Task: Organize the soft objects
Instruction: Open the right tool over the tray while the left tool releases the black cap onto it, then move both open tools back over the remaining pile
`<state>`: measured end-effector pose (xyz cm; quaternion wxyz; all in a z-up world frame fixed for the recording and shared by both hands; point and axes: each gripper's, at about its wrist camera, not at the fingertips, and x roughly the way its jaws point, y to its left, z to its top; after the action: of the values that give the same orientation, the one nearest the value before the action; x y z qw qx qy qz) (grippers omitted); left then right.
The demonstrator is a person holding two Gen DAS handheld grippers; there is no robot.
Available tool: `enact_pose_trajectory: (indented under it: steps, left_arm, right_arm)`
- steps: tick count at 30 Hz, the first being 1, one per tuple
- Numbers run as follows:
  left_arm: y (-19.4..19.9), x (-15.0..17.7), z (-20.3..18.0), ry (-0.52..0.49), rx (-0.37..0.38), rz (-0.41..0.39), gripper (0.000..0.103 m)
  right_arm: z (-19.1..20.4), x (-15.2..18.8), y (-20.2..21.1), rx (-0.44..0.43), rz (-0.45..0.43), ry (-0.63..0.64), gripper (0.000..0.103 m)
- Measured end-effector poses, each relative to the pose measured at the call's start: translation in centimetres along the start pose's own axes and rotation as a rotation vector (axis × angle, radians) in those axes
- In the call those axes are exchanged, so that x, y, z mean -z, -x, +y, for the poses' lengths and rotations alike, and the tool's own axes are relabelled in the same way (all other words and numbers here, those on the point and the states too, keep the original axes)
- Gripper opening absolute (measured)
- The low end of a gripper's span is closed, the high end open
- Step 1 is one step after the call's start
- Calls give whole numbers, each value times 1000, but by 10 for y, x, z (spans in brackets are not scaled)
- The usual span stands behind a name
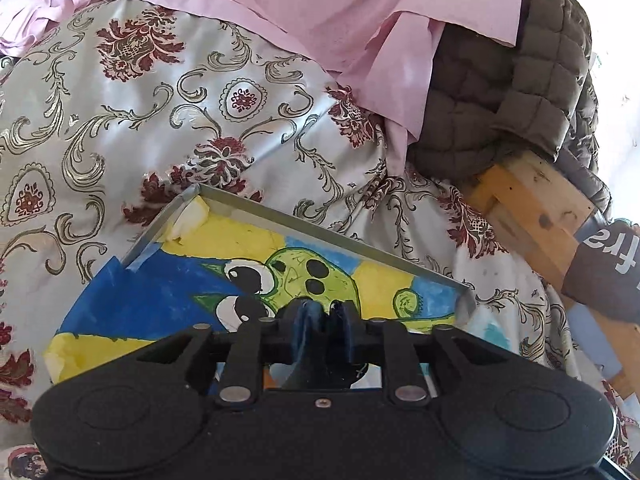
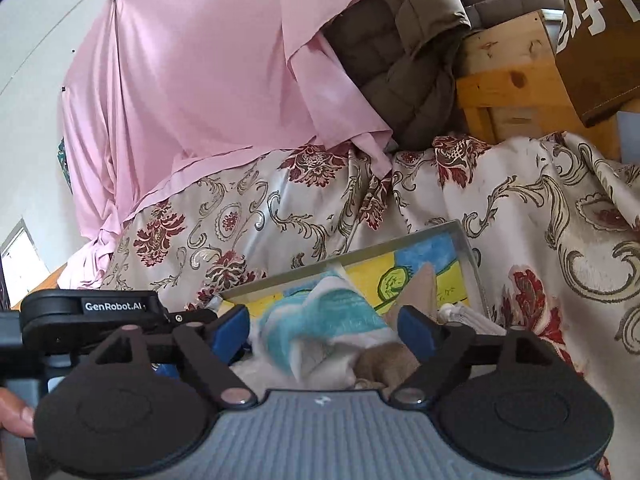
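Observation:
A shallow grey-walled box (image 1: pixel 320 232) lies on the floral cover, its floor painted yellow and blue with a green cartoon figure. My left gripper (image 1: pixel 325 314) hangs low over the box's near side. Its fingers stand a narrow gap apart, and I see nothing between them. In the right wrist view a teal and white towel (image 2: pixel 340 320) and a beige cloth (image 2: pixel 384 360) lie bunched in the box's (image 2: pixel 468 248) near end. My right gripper (image 2: pixel 325 330) is open wide around this pile. The blue pads (image 2: pixel 234 328) stand clear of the cloth.
A floral satin cover (image 1: pixel 160 120) spreads under the box. Behind it hang a pink sheet (image 2: pixel 200 80) and a brown quilted jacket (image 2: pixel 400 40). On the right are a wooden frame (image 1: pixel 532 208) and a brown bag with white lettering (image 2: pixel 592 40). A person's finger (image 2: pixel 12 412) shows at the lower left.

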<state>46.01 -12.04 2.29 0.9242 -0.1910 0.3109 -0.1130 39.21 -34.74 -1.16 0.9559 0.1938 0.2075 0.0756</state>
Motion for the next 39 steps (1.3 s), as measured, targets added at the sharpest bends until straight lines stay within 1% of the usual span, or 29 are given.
enact_pose_trajectory:
  steps: [1, 5, 10, 13, 15, 17, 19, 23, 25, 27, 30, 33, 39]
  left_arm:
    - [1, 0, 1, 5, 0, -3, 33]
    - [3, -1, 4, 29, 3, -9, 42]
    - [13, -1, 9, 52, 0, -31, 58]
    - [23, -1, 11, 61, -5, -42, 65]
    - [32, -2, 11, 58, -7, -54, 68]
    - [44, -2, 11, 56, -9, -67, 72]
    - [58, -2, 10, 55, -10, -85, 79]
    - [92, -3, 8, 45, -7, -130, 86]
    - [112, -3, 6, 47, -18, -152, 94]
    - [131, -2, 5, 49, -19, -174, 98]
    - [162, 4, 3, 31, -20, -195, 100]
    - [194, 14, 1, -8, -21, -209, 102]
    - [244, 37, 3, -46, -14, -237, 102]
  right_arm:
    - [0, 0, 1, -1, -2, -1, 90]
    - [2, -1, 4, 0, -11, 5, 93]
    - [7, -6, 16, 14, -36, 26, 99]
    - [12, -12, 26, 27, -50, 39, 102]
    - [16, -15, 36, 32, -60, 42, 102]
    - [22, -19, 47, 35, -70, 48, 102]
    - [30, -24, 60, 39, -79, 60, 103]
    - [49, -30, 90, 52, -106, 96, 103]
    - [59, -32, 108, 60, -119, 118, 103]
    - [69, -33, 125, 68, -139, 139, 103]
    - [82, -31, 151, 78, -170, 165, 103]
    - [96, -26, 175, 81, -190, 197, 103]
    - [124, -6, 216, 77, -235, 244, 103]
